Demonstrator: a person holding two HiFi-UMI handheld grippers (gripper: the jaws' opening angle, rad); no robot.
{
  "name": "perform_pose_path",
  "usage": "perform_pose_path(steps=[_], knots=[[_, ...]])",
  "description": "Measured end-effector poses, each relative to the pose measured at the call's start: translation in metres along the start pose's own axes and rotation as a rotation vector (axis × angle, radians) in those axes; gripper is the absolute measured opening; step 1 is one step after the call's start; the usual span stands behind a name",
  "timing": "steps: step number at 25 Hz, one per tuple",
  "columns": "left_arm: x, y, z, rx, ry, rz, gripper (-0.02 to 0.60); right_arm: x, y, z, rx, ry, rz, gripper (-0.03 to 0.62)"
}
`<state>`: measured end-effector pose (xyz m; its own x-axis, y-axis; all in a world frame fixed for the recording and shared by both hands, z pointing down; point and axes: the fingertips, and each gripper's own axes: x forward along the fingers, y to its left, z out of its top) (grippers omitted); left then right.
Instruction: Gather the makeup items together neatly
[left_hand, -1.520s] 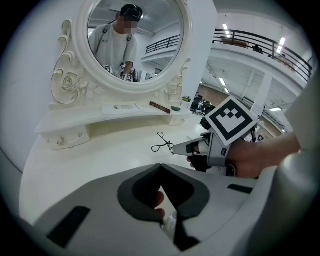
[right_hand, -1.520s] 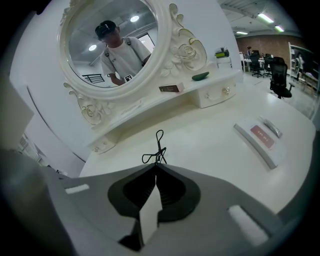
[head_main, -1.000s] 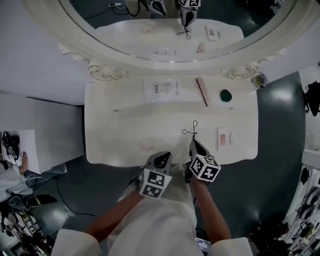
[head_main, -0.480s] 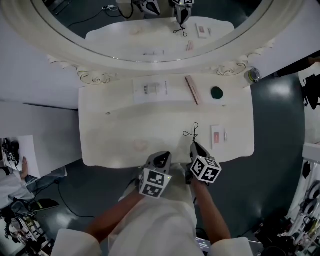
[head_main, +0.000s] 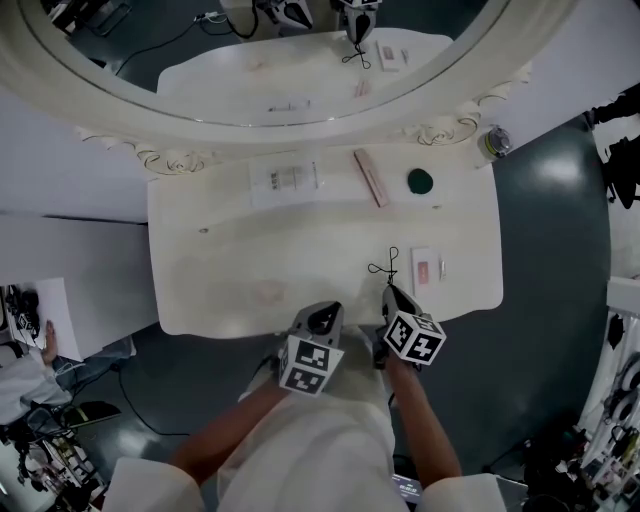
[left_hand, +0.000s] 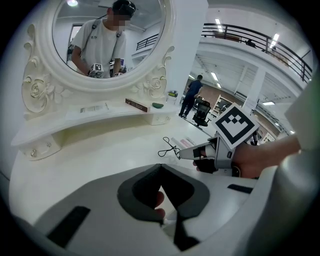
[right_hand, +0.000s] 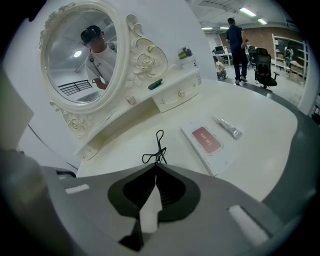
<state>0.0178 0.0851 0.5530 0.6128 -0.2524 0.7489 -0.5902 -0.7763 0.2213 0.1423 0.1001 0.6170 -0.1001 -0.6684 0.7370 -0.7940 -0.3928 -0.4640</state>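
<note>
- Cream-white dressing table (head_main: 220, 250), front row first: at far left a faint pink patch (head_main: 268, 292) lies near the front edge. I cannot tell what it is.
- My left gripper (head_main: 323, 313) hovers over the front edge with its jaw tips together and nothing between them.
- My right gripper (head_main: 388, 292), just beside it, is clamped on a black wire loop (head_main: 385, 266) that pokes out ahead of its tips.
- Over the last second that loop has drawn closer to the red-labelled palette (head_main: 424, 268) and the small tube (head_main: 441, 267) on its right. It is now just beside them, so I judge the pile starts there.
- Along the back shelf (head_main: 335, 188), left to right, sit the clear packet (head_main: 285, 180), pink stick (head_main: 369, 178) and green disc (head_main: 420, 181). They lie well apart from that spot and still need fetching.
</note>
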Motion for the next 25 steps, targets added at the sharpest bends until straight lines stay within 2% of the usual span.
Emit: perform_pose_path(steps=[12,25], knots=[[0.014,-0.018,0.012,0.014,0.008,-0.013,0.002,-0.004,-0.019,-0.003,0.052,0.059,0.043,0.008],[0.018,-0.021,0.020,0.014,-0.002,0.000,0.002,-0.003,-0.023,0.002,0.019,0.074,0.050,0.011]])
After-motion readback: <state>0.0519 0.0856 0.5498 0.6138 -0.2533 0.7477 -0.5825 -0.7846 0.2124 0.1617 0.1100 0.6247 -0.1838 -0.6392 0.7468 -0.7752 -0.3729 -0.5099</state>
